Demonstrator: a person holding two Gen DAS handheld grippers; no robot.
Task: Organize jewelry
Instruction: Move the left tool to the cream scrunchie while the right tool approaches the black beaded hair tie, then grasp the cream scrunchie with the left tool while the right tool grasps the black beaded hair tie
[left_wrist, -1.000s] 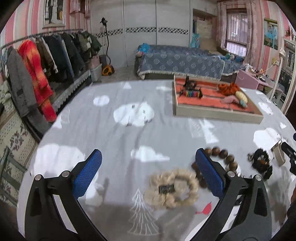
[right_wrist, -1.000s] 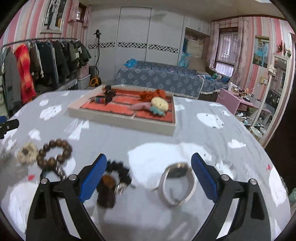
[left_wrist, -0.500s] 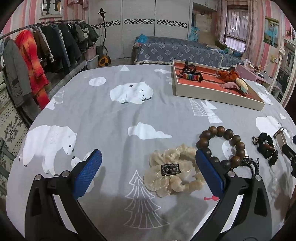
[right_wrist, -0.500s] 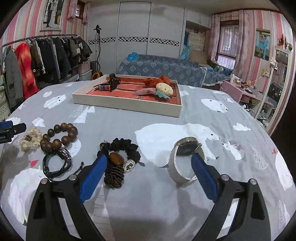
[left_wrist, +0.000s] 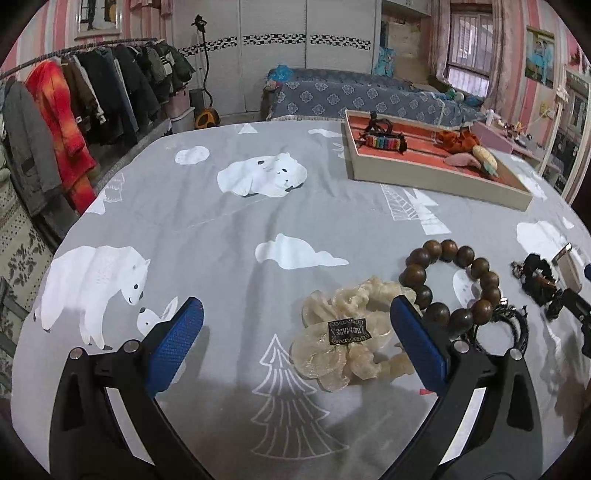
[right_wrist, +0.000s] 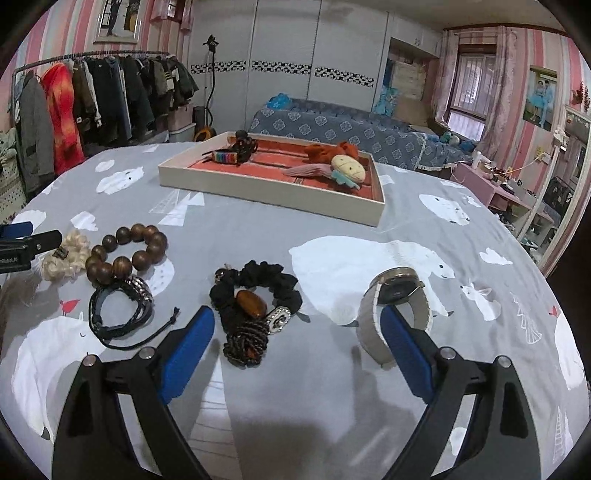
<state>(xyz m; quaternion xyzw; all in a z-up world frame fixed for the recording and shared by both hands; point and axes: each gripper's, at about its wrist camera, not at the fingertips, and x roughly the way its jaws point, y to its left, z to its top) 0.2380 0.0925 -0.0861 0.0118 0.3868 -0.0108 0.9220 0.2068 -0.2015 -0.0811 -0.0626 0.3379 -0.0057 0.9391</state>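
Note:
My left gripper (left_wrist: 295, 317) hangs open just above the grey cloth, and a cream scrunchie (left_wrist: 347, 332) lies beside its right finger. A brown wooden bead bracelet (left_wrist: 450, 280) rests just right of the scrunchie. In the right wrist view my right gripper (right_wrist: 297, 325) is open over a black scrunchie with brown beads (right_wrist: 255, 295). A watch with a beige strap (right_wrist: 395, 299) stands by its right finger. A black leather bracelet (right_wrist: 122, 310) lies to the left. The wooden tray with a red lining (right_wrist: 269, 192) sits farther back and holds several hair pieces.
The table wears a grey cloth (left_wrist: 221, 206) printed with polar bears. A clothes rack (left_wrist: 74, 96) stands off its left edge and a bed (left_wrist: 351, 96) lies behind. The left gripper's tip (right_wrist: 29, 243) shows at the left edge of the right wrist view.
Both grippers have sunk closer to the cloth, so the scrunchie, beads and watch look larger and nearer. Both stay open and nothing has been picked up.

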